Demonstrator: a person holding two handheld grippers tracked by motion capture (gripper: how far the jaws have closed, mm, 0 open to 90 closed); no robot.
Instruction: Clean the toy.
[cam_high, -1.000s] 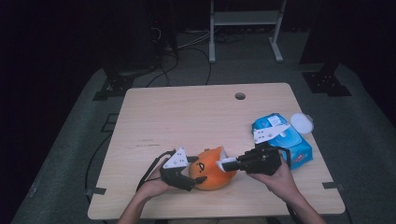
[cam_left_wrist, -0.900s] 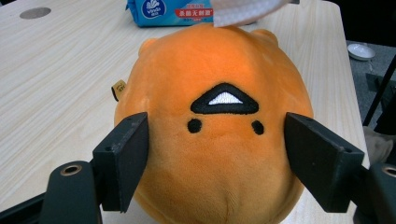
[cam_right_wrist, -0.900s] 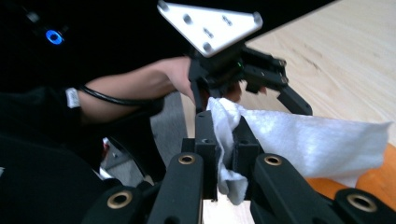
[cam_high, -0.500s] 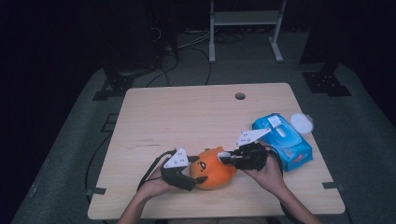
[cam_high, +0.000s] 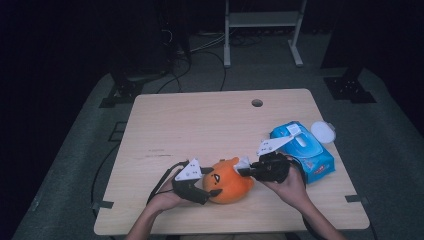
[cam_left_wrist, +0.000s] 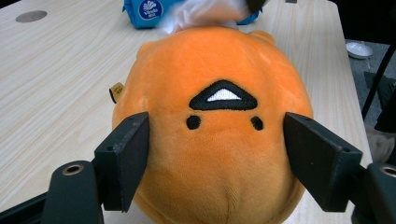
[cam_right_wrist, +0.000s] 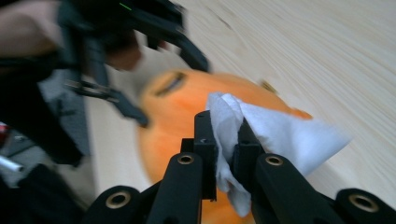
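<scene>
Now left gripper (cam_left_wrist: 217, 154) clamps orange plush (cam_left_wrist: 215, 116); right gripper (cam_right_wrist: 226, 140) pinches white wipe (cam_right_wrist: 275, 133); wipe pack (cam_high: 302, 150) beside.

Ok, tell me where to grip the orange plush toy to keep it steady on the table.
Clamp the orange plush toy across its round lower body, below the face, coming in level from the person's side. The left gripper already brackets it there; the soft bulge gives both pads purchase.

An orange plush toy (cam_high: 230, 181) with a stitched black face lies near the table's front edge, a crumpled white tissue (cam_right_wrist: 275, 130) against it.
</scene>
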